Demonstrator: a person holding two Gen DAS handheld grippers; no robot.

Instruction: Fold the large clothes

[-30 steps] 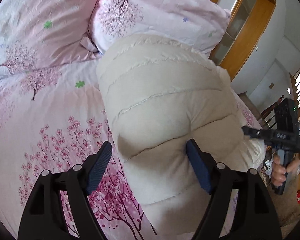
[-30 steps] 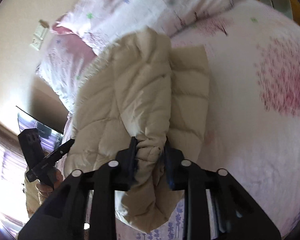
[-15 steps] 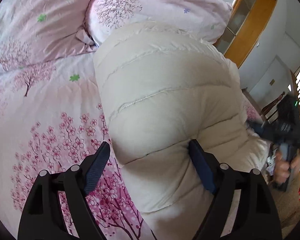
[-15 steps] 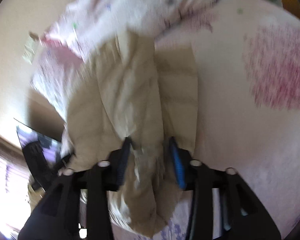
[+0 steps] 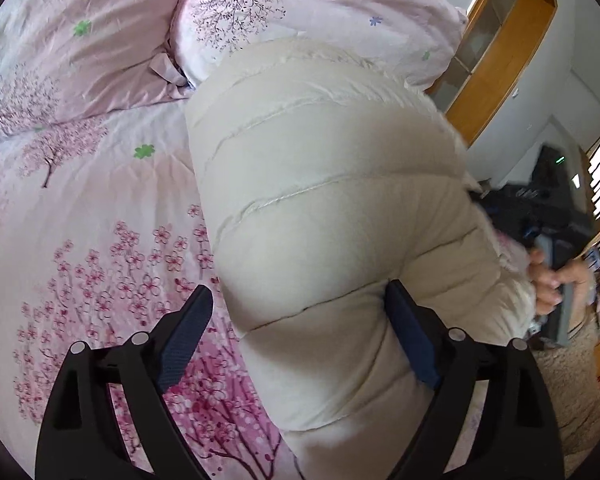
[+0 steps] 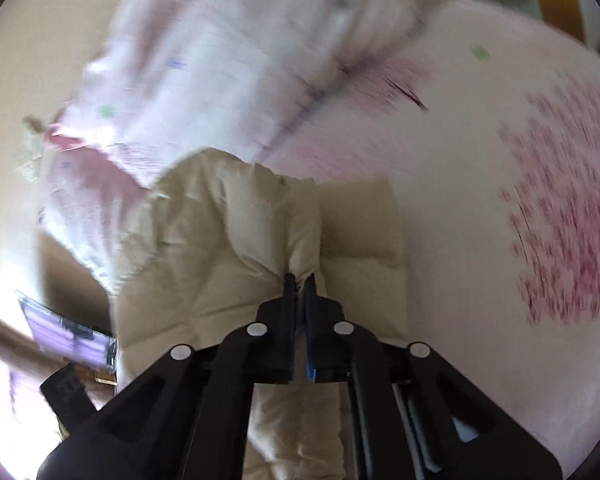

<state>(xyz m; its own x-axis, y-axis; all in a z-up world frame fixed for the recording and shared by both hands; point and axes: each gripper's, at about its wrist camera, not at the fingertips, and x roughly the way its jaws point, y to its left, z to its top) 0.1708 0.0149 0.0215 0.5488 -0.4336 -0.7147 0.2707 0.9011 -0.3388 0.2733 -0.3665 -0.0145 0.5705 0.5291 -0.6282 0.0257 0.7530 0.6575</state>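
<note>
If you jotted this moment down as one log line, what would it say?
task: fold coat | coat on bed | left gripper: jaws just opening, astride coat | right gripper: jaws just closing, pinching coat

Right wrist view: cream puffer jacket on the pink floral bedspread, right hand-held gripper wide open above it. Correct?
Not quite. In the right wrist view the right hand-held gripper is shut, pinching a fold of the cream puffer jacket. The jacket does lie on the pink floral bedspread.
</note>
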